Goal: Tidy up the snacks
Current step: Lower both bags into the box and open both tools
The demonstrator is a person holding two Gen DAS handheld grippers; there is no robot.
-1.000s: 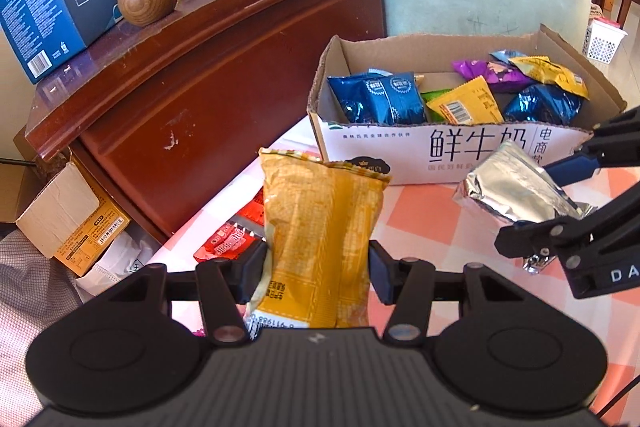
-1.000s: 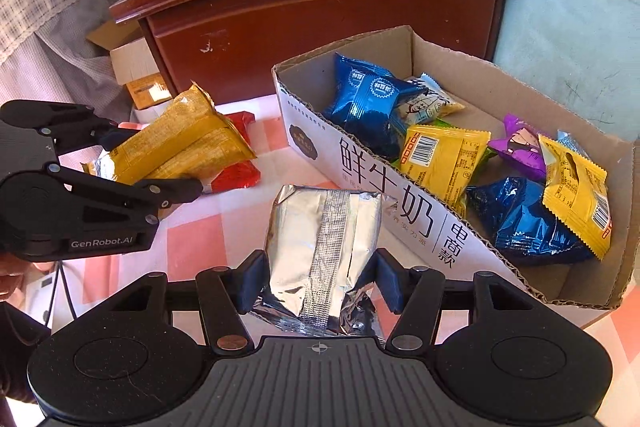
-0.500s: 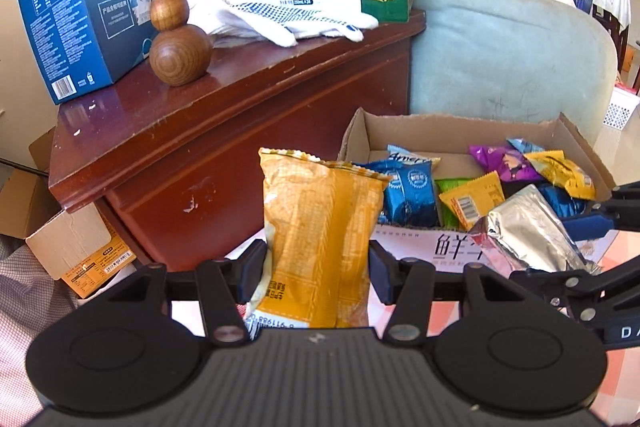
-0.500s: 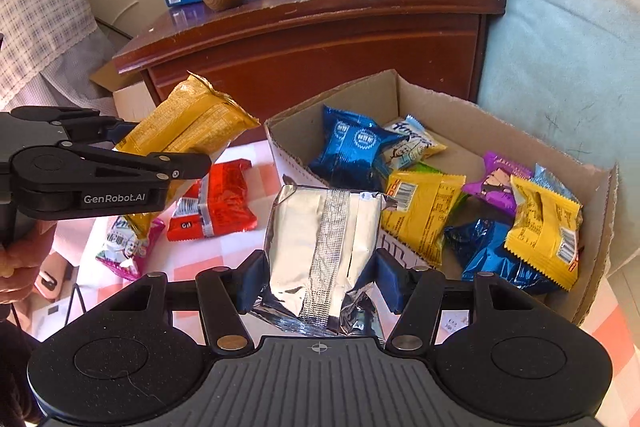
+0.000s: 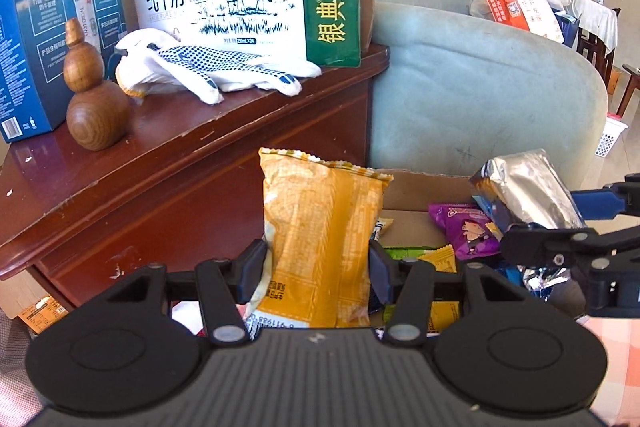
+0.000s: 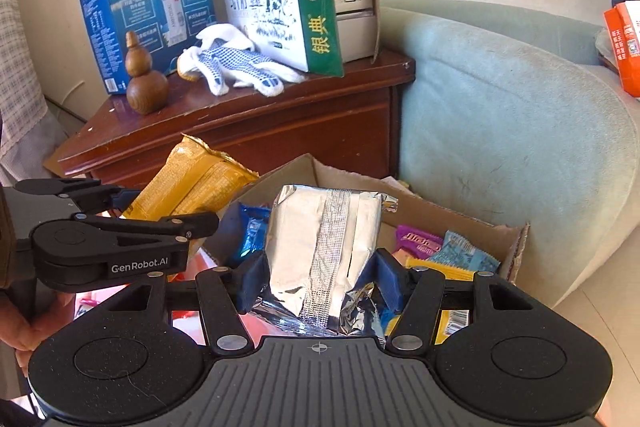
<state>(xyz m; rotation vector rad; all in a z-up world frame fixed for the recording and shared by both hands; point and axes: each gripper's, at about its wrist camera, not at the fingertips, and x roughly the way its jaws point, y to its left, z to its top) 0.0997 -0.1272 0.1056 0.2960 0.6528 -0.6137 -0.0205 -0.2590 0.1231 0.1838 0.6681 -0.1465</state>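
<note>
Both views were bright with daylight, the silver pack (image 6: 324, 251) flashing hard glare and the cabinet top (image 5: 168, 131) showing a soft sheen. Fisheye bending curved the edges and darkened the corners. Focus stayed sharp throughout, with little blur.

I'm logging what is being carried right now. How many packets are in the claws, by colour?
Orange packet: 1, in the left claw
Silver packet: 1, in the right claw
Total: 2
</note>
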